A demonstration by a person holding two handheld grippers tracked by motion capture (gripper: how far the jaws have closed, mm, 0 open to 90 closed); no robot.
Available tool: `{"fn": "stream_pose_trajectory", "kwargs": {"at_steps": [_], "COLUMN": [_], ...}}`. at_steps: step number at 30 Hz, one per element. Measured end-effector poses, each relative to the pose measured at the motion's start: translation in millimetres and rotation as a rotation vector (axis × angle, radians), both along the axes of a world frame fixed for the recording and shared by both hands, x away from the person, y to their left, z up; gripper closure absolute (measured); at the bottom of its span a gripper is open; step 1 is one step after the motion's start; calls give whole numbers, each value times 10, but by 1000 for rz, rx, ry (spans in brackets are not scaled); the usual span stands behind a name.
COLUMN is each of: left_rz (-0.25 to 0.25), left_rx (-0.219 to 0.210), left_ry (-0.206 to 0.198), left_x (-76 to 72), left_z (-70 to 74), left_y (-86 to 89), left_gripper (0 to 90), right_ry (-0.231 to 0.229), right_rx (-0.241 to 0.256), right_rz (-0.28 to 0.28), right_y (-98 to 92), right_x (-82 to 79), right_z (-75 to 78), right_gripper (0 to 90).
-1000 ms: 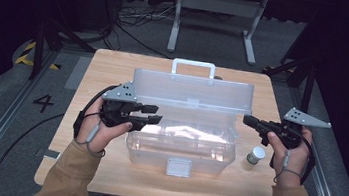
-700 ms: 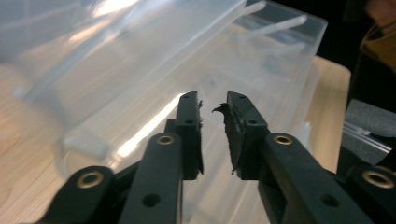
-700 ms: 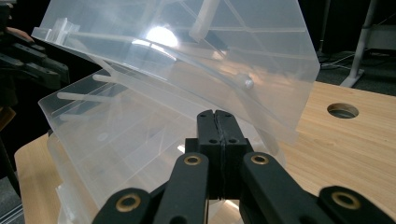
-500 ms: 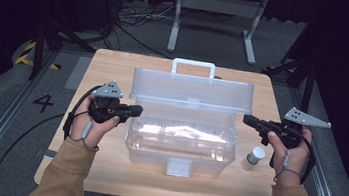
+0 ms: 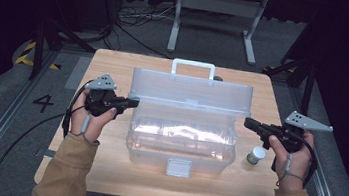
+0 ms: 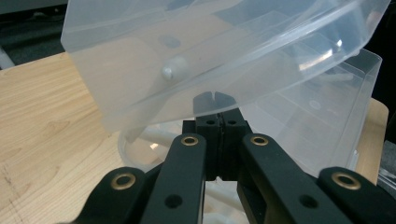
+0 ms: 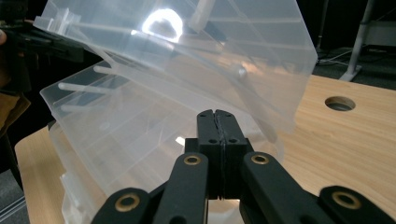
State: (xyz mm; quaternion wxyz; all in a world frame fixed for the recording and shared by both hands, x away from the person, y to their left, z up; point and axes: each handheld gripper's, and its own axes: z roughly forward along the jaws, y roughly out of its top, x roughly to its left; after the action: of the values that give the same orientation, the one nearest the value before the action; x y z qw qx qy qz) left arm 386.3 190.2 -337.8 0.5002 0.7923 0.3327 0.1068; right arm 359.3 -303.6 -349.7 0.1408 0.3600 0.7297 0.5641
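The clear plastic box point(image 5: 183, 134) is seen mid-table point(image 5: 116, 65), lid raised. The left tool point(image 5: 131, 103) and right tool point(image 5: 249, 122) are held beside its ends, jaws pressed together.

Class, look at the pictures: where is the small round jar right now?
In the high view, the small round jar stands on the table at the right, between the clear plastic box and the right gripper.

Tan sleeves point(image 5: 63, 175); each black tool point(image 5: 133, 103) has brass-ringed screw holes, a grey three-cornered plate, a trailing black cable
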Motion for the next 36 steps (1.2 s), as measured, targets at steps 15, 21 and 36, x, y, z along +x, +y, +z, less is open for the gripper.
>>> {"fn": "stream_pose_trajectory", "kwargs": {"at_steps": [15,21,36], "left_rz": [-8,-14,-36], "left_rx": [13,8,16], "left_ry": [-2,-5,-6], "left_x": [78,69,38], "left_z": [74,109,115], "left_y": [-4,14,-9], "left_gripper": [897,897,873], "right_ry": [-121,-139,-235], "right_rx": [-129,-177,-210], "right_rz": [-149,-170,-309], "right_y": [150,365,512], "right_x": [-91,17,174], "right_z": [72,131,194], "right_gripper": [583,537,569]}}
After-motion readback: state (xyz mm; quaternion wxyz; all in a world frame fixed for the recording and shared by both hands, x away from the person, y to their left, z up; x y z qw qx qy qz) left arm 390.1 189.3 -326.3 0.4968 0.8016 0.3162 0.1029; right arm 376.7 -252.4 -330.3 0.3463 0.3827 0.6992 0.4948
